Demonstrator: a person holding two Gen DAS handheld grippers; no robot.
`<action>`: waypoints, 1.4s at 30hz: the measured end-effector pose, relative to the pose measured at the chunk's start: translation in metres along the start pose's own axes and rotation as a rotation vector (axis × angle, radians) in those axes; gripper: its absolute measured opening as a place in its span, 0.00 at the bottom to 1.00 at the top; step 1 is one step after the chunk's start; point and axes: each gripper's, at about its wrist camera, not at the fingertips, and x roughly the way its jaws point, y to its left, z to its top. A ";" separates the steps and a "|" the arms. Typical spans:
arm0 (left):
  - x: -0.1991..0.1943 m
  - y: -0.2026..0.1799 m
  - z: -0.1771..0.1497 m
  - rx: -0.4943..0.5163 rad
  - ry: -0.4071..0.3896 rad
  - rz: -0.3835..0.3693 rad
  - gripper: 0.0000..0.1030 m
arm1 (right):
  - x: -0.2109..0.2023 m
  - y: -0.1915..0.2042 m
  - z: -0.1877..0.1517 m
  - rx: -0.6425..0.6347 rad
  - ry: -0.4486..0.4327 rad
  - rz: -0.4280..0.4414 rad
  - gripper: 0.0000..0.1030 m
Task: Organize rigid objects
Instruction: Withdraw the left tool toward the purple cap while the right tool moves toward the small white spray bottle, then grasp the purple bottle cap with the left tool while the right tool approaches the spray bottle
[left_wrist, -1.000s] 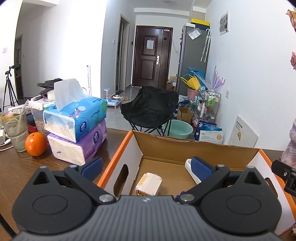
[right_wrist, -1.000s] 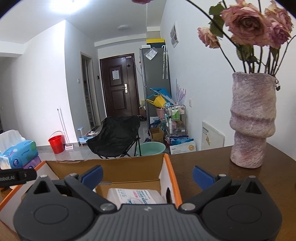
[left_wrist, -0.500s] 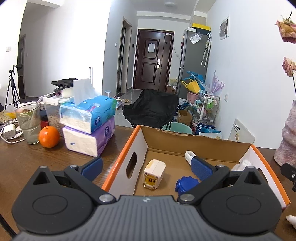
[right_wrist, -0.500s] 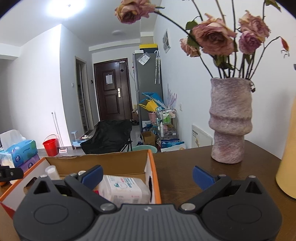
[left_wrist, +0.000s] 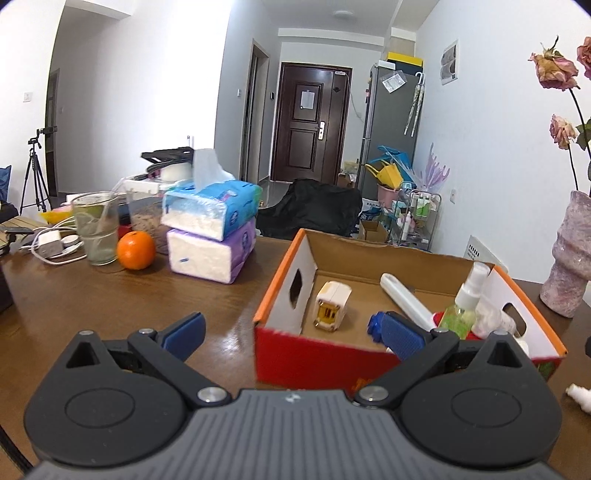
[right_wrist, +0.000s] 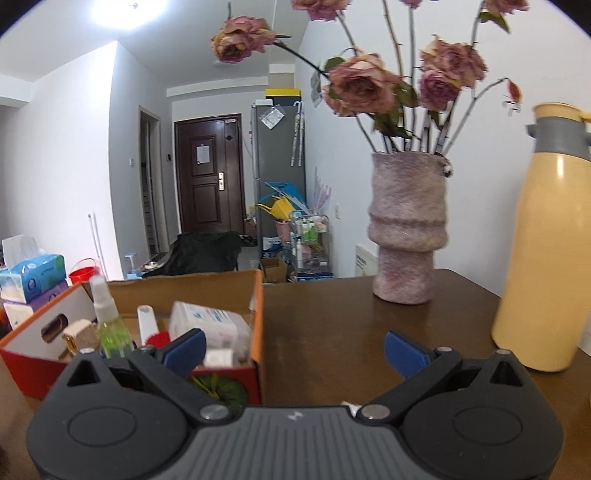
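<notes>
Cardboard box (left_wrist: 284, 280), frame centre on tabletop (left_wrist: 110, 306), holds spray bottle (left_wrist: 463, 306), white tube (left_wrist: 404, 295), toy bus (left_wrist: 331, 304); left hand-held gripper (left_wrist: 291, 332) and right hand-held gripper (right_wrist: 295, 350) both released, empty.

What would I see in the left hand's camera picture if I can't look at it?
An open left gripper hovers before a cardboard box holding a green spray bottle and small toys. Stacked tissue packs and an orange sit to its left.

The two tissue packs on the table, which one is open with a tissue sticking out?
The blue tissue pack, stacked on top. A white tissue stands up from its slot, while the purple tissue pack under it looks sealed.
</notes>
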 end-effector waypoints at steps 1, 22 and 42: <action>-0.005 0.002 -0.003 0.000 -0.001 0.002 1.00 | -0.005 -0.003 -0.003 -0.002 0.001 -0.009 1.00; -0.061 0.044 -0.060 0.000 0.087 0.037 1.00 | -0.082 -0.047 -0.056 0.023 0.034 -0.099 1.00; -0.042 0.049 -0.079 0.021 0.168 0.063 1.00 | -0.101 -0.058 -0.073 0.055 0.061 -0.129 1.00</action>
